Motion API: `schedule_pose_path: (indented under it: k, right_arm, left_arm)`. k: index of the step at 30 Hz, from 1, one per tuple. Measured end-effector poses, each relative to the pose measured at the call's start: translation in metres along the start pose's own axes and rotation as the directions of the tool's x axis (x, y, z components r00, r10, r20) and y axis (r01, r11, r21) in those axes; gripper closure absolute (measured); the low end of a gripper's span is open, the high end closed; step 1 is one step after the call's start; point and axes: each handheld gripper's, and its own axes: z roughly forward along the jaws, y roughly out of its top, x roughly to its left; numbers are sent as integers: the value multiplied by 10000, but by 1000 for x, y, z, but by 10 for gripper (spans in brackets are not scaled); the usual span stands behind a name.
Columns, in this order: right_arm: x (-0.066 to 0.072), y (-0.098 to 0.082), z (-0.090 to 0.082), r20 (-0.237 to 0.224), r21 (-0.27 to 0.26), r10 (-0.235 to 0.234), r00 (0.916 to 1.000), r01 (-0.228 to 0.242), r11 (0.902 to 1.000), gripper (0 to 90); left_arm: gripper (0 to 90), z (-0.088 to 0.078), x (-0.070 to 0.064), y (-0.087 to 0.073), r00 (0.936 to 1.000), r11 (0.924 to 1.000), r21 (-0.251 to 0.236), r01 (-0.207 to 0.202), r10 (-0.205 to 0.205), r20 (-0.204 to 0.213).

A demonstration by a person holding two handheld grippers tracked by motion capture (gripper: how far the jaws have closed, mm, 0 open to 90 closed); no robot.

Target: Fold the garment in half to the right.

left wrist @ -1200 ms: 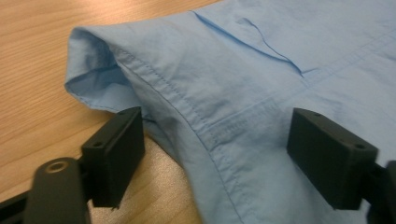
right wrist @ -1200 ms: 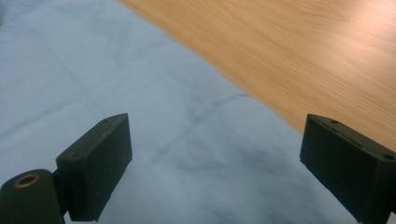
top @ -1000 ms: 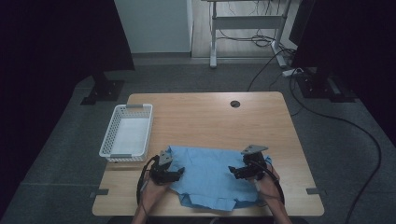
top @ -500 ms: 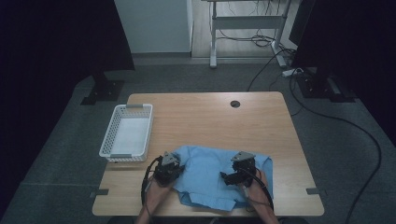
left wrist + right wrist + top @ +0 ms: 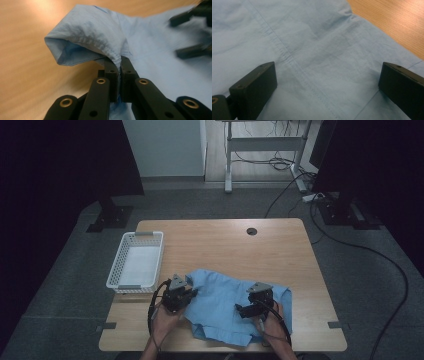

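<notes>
A light blue garment (image 5: 220, 302) lies rumpled on the near half of the wooden table (image 5: 225, 245). My left gripper (image 5: 181, 296) is at its left edge; in the left gripper view the jaws (image 5: 120, 61) have just closed on a stitched hem, and a fold of the garment (image 5: 87, 27) lifts off the wood. My right gripper (image 5: 248, 309) hovers over the garment's right half. Its jaws (image 5: 329, 77) have just opened wider and stand apart over flat cloth (image 5: 312, 37) with a seam, gripping nothing. It also appears, blurred, at the top right of the left gripper view (image 5: 187, 35).
A white plastic basket (image 5: 116, 265) stands at the table's left edge, close to my left gripper. A round cable hole (image 5: 251, 231) sits near the far edge. Bare wood stretches across the far half. Dark floor, cables and desk legs lie beyond.
The left gripper has shut on the garment's left edge and raised it slightly. The right gripper has shifted a little left, from the garment's right side to further over the cloth.
</notes>
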Motion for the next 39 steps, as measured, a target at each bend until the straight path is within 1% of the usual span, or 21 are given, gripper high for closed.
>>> schedule_pose_path:
  k: [1, 3, 4, 6, 7, 11, 12, 13, 14, 16, 17, 19, 21, 25, 27, 28, 29, 31, 34, 36, 39]
  right_arm:
    - [0, 0, 0, 0, 0, 0, 10000, 0, 10000, 15]
    - [1, 2, 2, 10, 6, 8, 10000, -8, 10000, 14]
    - [1, 3, 3, 3, -11, -15, 10000, 15, 10000, 14]
    - [2, 5, 5, -1, 4, -30, 10000, 30, 10000, 14]
    - [3, 6, 7, -17, 6, -41, 10000, 41, 10000, 14]
    - [5, 13, 13, -126, 9, -146, 9998, 146, 9999, 14]
    - [6, 15, 15, -157, 12, -167, 9997, 167, 9999, 14]
    - [7, 17, 17, -179, 9, -187, 9997, 187, 9998, 14]
    - [8, 19, 19, -214, 9, -224, 9995, 224, 9997, 14]
    - [12, 23, 24, -286, 13, -283, 9992, 284, 9996, 15]
    - [14, 26, 26, -317, 11, -302, 9990, 303, 9995, 15]
    - [18, 30, 30, -404, 5, -389, 9984, 390, 9992, 16]
    - [22, 33, 33, -499, 12, -504, 9975, 506, 9987, 17]
    - [26, 36, 36, -560, 6, -545, 9969, 546, 9985, 17]
    - [23, 37, 36, -884, 46, -729, 9934, 736, 9973, 26]
    - [23, 37, 36, -884, 46, -729, 9934, 736, 9973, 26]
    - [20, 41, 32, -1116, 343, -626, 9918, 668, 9972, 57]
    - [15, 43, 23, -1289, 313, -551, 9901, 596, 9977, 57]
    - [4, 41, 3, -962, 33, -665, 9931, 671, 9977, 57]
    - [-9, 35, -10, -510, -96, -617, 9968, 613, 9981, 57]
    - [-23, 24, -19, -84, -112, -428, 9990, 427, 9990, 58]
  left_arm:
    - [864, 0, 0, 0, 10000, 10000, 0, 0, 0, 0]
    - [865, -9, -8, 16, 9997, 9993, -344, -168, 173, 153]
    - [865, -9, -8, 16, 9997, 9993, -344, -168, 173, 153]
    - [865, -14, -15, 28, 9990, 9980, -517, -362, 376, 261]
    - [865, -18, -23, 39, 9976, 9963, -669, -534, 562, 409]
    - [864, -19, -35, 56, 9947, 9940, -829, -711, 769, 685]
    - [865, -16, -43, 65, 9923, 9924, -867, -876, 946, 801]
    - [865, -16, -43, 65, 9923, 9924, -867, -876, 946, 801]
    - [865, -11, -51, 73, 9888, 9911, -897, -981, 1072, 1035]
    - [866, -8, -55, 77, 9876, 9902, -913, -1057, 1153, 1070]
    - [866, -1, -63, 85, 9843, 9890, -893, -1176, 1280, 1216]
    - [867, 6, -69, 90, 9808, 9878, -900, -1270, 1386, 1369]
    - [868, 12, -75, 91, 9792, 9871, -926, -1305, 1429, 1440]
    - [867, 15, -77, 88, 9794, 9869, -973, -1289, 1420, 1435]
    - [867, 13, -74, 87, 9810, 9874, -969, -1254, 1380, 1365]
    - [867, 12, -73, 87, 9820, 9874, -976, -1247, 1369, 1301]
    - [867, 9, -70, 86, 9839, 9879, -984, -1195, 1311, 1215]
    - [867, 9, -68, 85, 9847, 9884, -961, -1176, 1286, 1176]
    - [867, 10, -66, 82, 9861, 9887, -939, -1169, 1268, 1076]
    - [867, 11, -64, 79, 9863, 9890, -946, -1138, 1239, 1089]
    - [867, 12, -64, 78, 9862, 9889, -943, -1150, 1250, 1082]
